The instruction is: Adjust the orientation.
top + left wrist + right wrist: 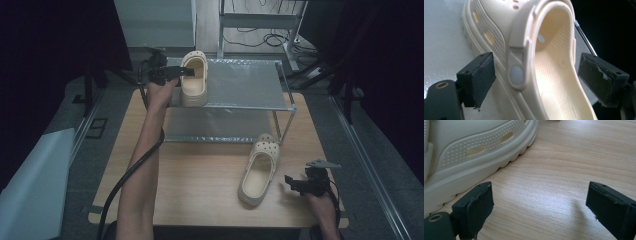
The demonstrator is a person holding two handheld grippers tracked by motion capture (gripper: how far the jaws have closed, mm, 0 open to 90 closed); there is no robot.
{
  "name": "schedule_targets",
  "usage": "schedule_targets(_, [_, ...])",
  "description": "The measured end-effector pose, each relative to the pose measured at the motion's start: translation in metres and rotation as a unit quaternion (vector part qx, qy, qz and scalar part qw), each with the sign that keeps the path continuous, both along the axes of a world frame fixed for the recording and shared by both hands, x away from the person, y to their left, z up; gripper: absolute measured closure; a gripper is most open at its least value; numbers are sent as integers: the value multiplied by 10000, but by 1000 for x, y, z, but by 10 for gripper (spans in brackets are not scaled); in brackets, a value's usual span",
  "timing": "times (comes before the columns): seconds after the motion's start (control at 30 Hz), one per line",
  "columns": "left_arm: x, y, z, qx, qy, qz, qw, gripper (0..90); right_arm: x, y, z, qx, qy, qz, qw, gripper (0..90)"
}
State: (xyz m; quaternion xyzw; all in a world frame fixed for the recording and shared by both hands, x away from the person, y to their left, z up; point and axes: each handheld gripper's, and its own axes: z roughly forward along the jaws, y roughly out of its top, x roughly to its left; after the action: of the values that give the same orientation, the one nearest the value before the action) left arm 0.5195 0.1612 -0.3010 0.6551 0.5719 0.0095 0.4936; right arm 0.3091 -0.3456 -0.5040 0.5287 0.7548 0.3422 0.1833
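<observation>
Tipping is the risk up high: the left claw (186, 73) stands spread around a cream clog (194, 80) at the left end of the rack's (250, 82) top shelf, and a nudge there could push it off. Along the left claw (535, 75), its jaws straddle the clog's (541, 62) ridged strap and smooth rivet without touching; soft foam may squash if pinched. Spread too, the right claw (539, 205) hangs over grained table (564, 170) beside the second clog's (474, 152) scalloped sole; a sideways approach could shove it.

Matt cream foam-like clogs (544, 62) with dotted texture; pale wood-grain table (564, 177); dull grey metal rack (240, 82).
</observation>
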Motion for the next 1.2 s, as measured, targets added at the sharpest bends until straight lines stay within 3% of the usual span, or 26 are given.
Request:
schedule_targets(0.33, [-17, 6, -4, 89, -312, -155, 9994, 93, 0, 1, 0, -13, -4, 34, 10000, 72])
schedule_targets(0.73, [-41, 8, -5, -231, -676, -613, 9956, 80, 0, 1, -1, -21, 19, 35, 10000, 72])
schedule_targets(0.93, [-54, 6, -16, -216, -631, -781, 9947, 53, 0, 2, -1, -17, 21, 33, 10000, 72])
schedule_targets(1.2, [-73, 6, -21, -196, -692, -871, 9936, 0, 0, 2, -1, -27, 38, 42, 10000, 72])
